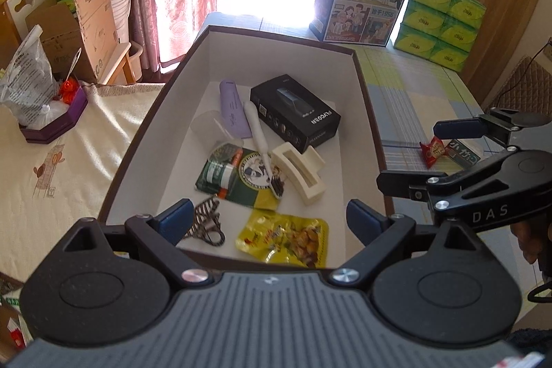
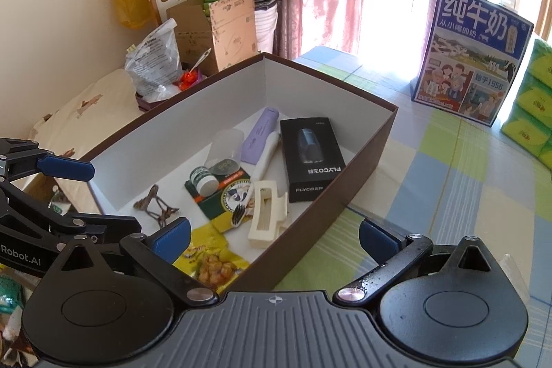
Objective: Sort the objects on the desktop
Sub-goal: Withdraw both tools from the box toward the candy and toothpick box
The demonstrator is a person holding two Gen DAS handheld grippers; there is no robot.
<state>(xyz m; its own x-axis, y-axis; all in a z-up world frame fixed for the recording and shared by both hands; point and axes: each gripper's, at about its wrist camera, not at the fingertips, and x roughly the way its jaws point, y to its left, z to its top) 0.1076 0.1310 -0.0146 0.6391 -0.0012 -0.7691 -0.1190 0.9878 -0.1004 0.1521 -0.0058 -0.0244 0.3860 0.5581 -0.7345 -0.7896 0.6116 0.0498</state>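
A brown box (image 1: pixel 370 99) with a white inside holds a black FLYCO carton (image 1: pixel 296 116), a purple tube (image 1: pixel 233 109), a white toothbrush (image 1: pixel 258 140), a cream hair claw (image 1: pixel 303 171), a green packet (image 1: pixel 241 181), a striped clip (image 1: pixel 205 223) and a yellow snack bag (image 1: pixel 286 240). My left gripper (image 1: pixel 269 219) hangs open over the box's near end, holding nothing. My right gripper (image 2: pixel 274 240) is open and empty above the box's near right corner (image 2: pixel 345 185). Past the right gripper (image 1: pixel 408 155), a red snack packet (image 1: pixel 433 152) and a green-white packet (image 1: pixel 464 156) lie on the checked cloth.
A blue milk carton (image 2: pixel 472 54) and stacked green tissue packs (image 1: pixel 441 23) stand at the table's far right. A plastic bag in a purple tray (image 1: pixel 38 92), cardboard boxes (image 1: pixel 93 23) and a pink curtain sit at the left and back.
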